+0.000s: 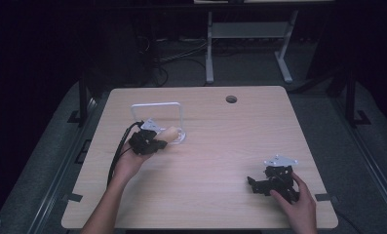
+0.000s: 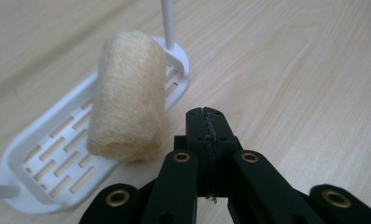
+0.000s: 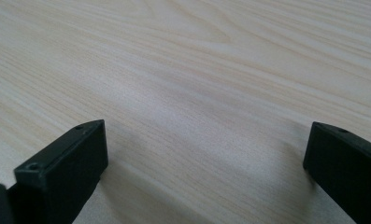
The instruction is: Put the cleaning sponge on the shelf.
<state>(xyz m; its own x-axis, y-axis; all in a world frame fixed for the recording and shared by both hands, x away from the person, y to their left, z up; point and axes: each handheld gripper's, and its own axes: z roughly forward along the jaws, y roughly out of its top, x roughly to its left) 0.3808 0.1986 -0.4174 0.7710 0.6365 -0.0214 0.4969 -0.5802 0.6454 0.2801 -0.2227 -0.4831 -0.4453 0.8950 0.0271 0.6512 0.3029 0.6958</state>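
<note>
A cream fuzzy roll (image 2: 127,93) lies on the slotted base of a white rack (image 2: 47,154) that has a thin wire frame rising from it (image 1: 157,105). My left gripper (image 2: 205,114) sits just to the right of the roll, jaws pressed together with nothing between them. In the high view the left gripper (image 1: 154,141) is at the roll (image 1: 170,132) at the table's left middle. My right gripper (image 3: 202,154) rests low over bare wood with its jaws wide apart and nothing between them; it sits at the front right (image 1: 274,180).
The light wood table (image 1: 220,146) has a round cable hole (image 1: 231,99) near its far edge. A black cable (image 1: 117,156) trails from the left gripper toward the front. Desk legs and cables stand on the dark floor beyond the table.
</note>
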